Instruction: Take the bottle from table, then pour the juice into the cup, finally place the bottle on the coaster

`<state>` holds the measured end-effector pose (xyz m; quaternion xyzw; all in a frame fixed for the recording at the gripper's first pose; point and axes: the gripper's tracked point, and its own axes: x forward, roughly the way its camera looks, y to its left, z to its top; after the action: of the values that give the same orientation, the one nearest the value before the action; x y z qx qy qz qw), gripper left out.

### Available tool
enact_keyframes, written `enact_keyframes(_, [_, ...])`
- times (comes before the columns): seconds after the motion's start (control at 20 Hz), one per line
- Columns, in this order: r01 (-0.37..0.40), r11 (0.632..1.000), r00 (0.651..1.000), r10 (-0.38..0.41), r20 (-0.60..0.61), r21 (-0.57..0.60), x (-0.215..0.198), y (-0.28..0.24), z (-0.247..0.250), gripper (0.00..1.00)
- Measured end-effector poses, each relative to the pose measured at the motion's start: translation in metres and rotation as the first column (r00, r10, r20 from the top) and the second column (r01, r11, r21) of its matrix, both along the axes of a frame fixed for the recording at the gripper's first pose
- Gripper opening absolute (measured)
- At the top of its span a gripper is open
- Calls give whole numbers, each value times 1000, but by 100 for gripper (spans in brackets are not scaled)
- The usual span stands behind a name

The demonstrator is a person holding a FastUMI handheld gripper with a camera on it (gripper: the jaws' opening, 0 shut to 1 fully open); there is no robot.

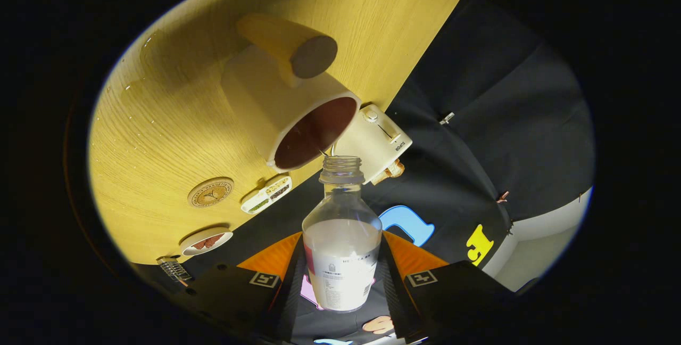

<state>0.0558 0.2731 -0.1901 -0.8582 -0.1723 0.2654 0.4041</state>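
In the gripper view the whole scene is tilted: a light wooden table point(159, 121) with pale grain slants across, and beyond its edge hangs the booth's black cloth wall point(505, 121), with a strip of pale floor point(542, 249) past it. On the table there is one cream cup point(287, 116) with a dark inside, one cream toaster point(378, 140) just behind it at the table edge, one round wooden coaster point(210, 192), one small divided dish point(267, 194), one small plate point(206, 240) and one pale cylinder point(290, 44) beyond the cup. The gripper point(342, 276) has its jaws closed narrowly on the one clear bottle point(342, 260), both fingers point(404, 281) pressing its sides; the bottle holds white liquid, is uncapped, and its mouth sits just beside the cup's rim.
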Motion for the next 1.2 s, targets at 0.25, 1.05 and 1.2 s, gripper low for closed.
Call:
enact_keyframes(0.25, [3,1000,1000,-3,-4,-5,1,-3,-1,71])
enact_keyframes(1.05, [307,903,936,-231,-265,299,1,-32,-6,71])
enact_keyframes(1.2, [475,780,846,-276,-457,408,-1,-37,-15,72])
